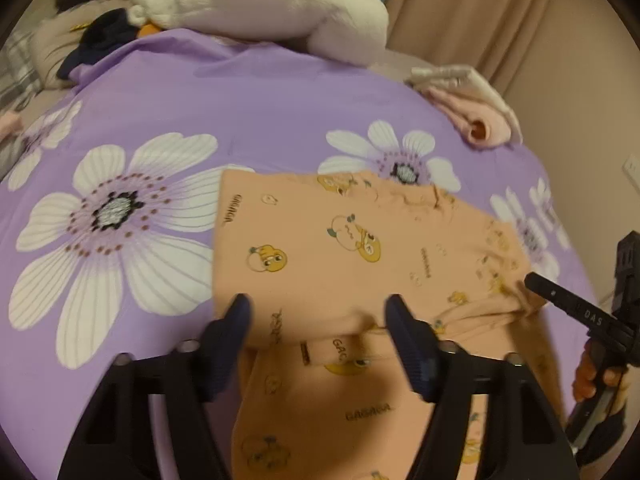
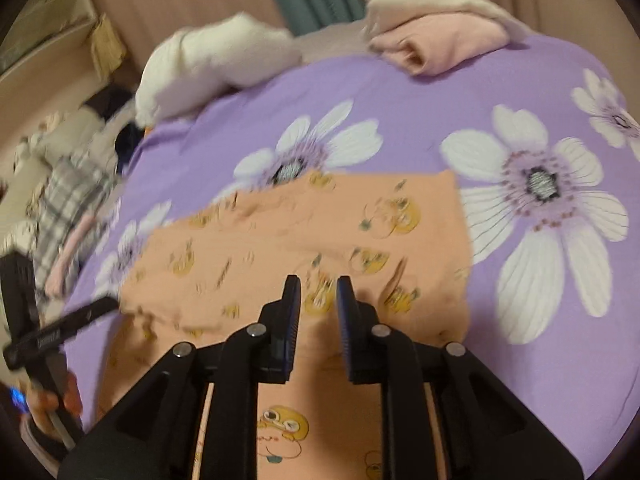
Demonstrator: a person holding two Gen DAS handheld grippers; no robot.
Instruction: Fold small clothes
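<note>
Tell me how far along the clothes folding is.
Done: a folded pink garment sits at the far edge of the purple bedspread. In hand: the peach printed garment lies partly folded, one flap already over; the left claw hovers open above its folded edge, the right claw slightly open above it, neither gripping. Left: finish this fold. A plaid piece beside the bed may be waiting.

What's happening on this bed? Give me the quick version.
A person holding a gripper in each hand is folding a small peach printed garment on a purple flowered bedsheet. The left gripper hangs over the garment's near fold with its jaws wide apart, gripping nothing. The right gripper sits over the cloth too, jaws slightly apart. Folded pink clothes lie at the sheet's far edge.
</note>
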